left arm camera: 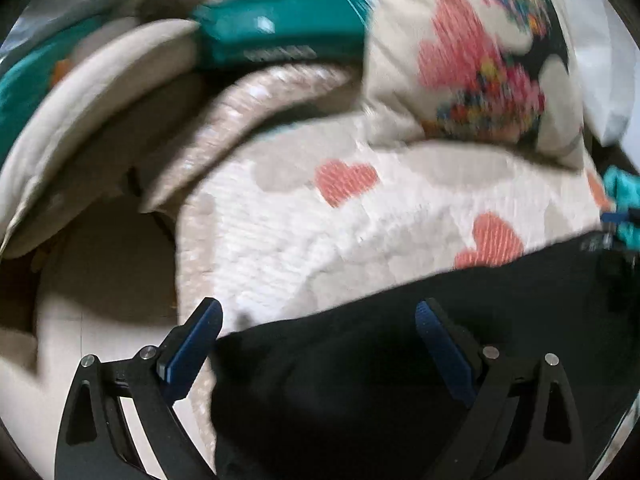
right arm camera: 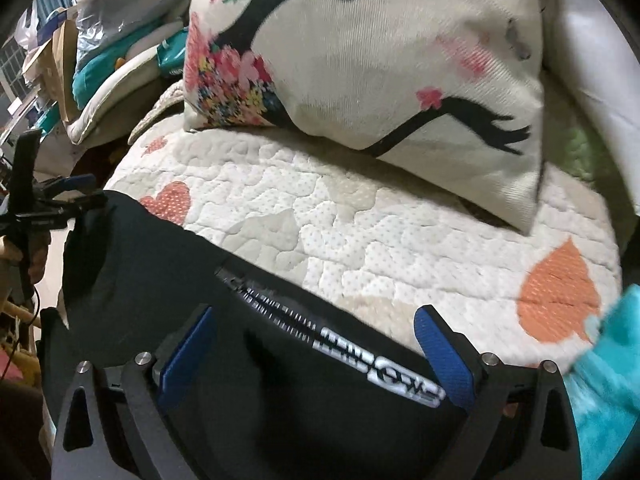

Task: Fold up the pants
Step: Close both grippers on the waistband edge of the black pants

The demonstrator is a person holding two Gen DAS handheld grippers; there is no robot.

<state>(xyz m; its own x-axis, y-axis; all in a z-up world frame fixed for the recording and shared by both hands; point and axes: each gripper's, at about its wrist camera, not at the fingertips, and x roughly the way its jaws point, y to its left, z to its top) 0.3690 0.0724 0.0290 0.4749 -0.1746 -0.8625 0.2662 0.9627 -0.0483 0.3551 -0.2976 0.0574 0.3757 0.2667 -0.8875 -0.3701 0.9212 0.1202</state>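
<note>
Black pants (left arm camera: 380,380) lie on a white quilted cover with orange hearts (left arm camera: 304,232). My left gripper (left arm camera: 316,316) is open just above the pants' left edge, nothing between its blue pads. In the right wrist view the pants (right arm camera: 160,264) show a zipper and white lettering (right arm camera: 380,368). My right gripper (right arm camera: 316,320) is open over that lettered part, holding nothing. The left gripper (right arm camera: 68,192) also shows at the far left of this view, at the pants' far end.
A large printed cushion (right arm camera: 380,64) leans at the back of the quilted seat (right arm camera: 400,240). A teal box (left arm camera: 280,28) and stacked pads (left arm camera: 100,92) sit to the left. Teal fabric (right arm camera: 608,380) lies at the right edge. Clutter piles stand at the far left (right arm camera: 60,40).
</note>
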